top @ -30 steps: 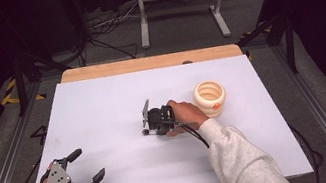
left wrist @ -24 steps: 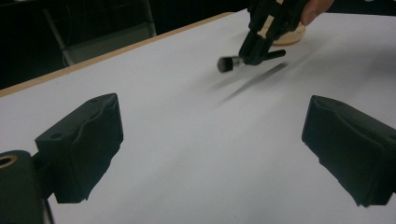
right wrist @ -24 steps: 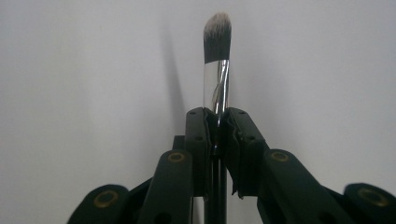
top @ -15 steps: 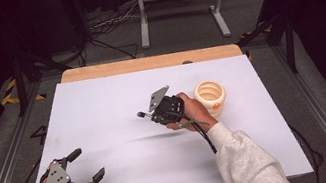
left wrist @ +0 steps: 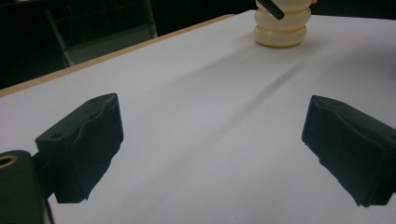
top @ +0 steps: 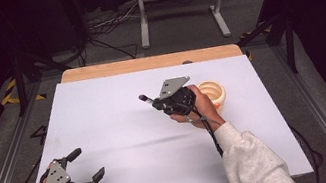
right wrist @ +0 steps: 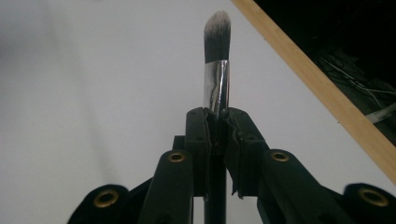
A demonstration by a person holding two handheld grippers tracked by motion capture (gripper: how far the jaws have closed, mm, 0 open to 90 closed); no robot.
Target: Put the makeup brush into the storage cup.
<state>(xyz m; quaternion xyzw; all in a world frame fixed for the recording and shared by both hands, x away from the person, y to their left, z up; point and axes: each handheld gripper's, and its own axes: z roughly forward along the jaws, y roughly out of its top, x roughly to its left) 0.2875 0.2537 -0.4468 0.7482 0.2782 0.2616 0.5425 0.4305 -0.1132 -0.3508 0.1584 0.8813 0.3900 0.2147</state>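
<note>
so right now the right gripper (top: 148, 100) is up off the white table (top: 117, 130), a bit right of the middle, and its jaws are clamped tight on a makeup brush (right wrist: 216, 70). in the right gripper view you can see it clearly: black handle pinched between the two pads, shiny silver ferrule poking out past them, then dark bristles with a pale tip. from the high view the brush head points left and slightly toward the far edge of the table, and nothing of it touches the surface.

just behind that hand sits a cream ribbed holder (top: 213, 94), kind of a stacked-rings shape, standing upright on the table near the far right side. the left gripper view catches it too, far off at the top, with the brush's dark end crossing in front of it.

the left gripper (top: 88, 164) is down at the near left corner, well apart from all that. its jaws are spread wide with only bare table between them, holding nothing.
</note>
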